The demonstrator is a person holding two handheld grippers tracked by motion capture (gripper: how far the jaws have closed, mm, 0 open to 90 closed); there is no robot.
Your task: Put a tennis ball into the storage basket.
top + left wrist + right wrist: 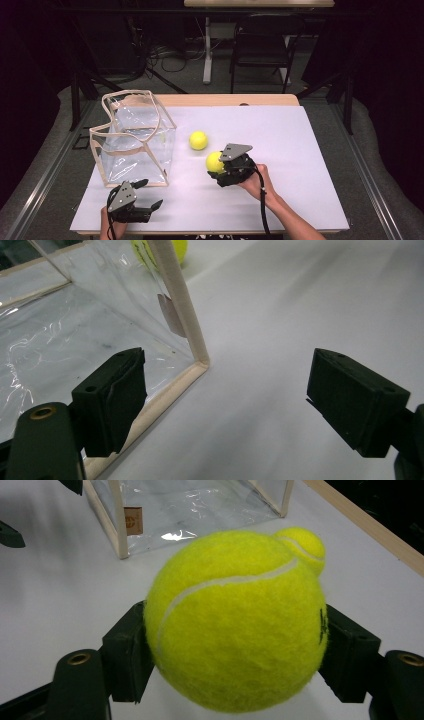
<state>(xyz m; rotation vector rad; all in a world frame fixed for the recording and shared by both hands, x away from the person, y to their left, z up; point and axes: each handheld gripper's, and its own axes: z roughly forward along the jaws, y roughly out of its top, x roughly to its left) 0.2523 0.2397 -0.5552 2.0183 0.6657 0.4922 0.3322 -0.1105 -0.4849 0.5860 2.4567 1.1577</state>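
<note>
The right gripper's (pixel 218 166) fingers (pixel 127 652) were clamped on a yellow tennis ball (pixel 236 620), one pad pressed to each side of it, just above the white worktop (pixel 280 150) near its middle. A second tennis ball (pixel 198 140) lay on the sheet close beyond it, apart from the held one. The left gripper's (pixel 146 194) fingers (pixel 116 397) stood wide apart with nothing between them, near the front corner of a clear plastic bag (pixel 135 142) with pale trim, standing open at the worktop's left.
</note>
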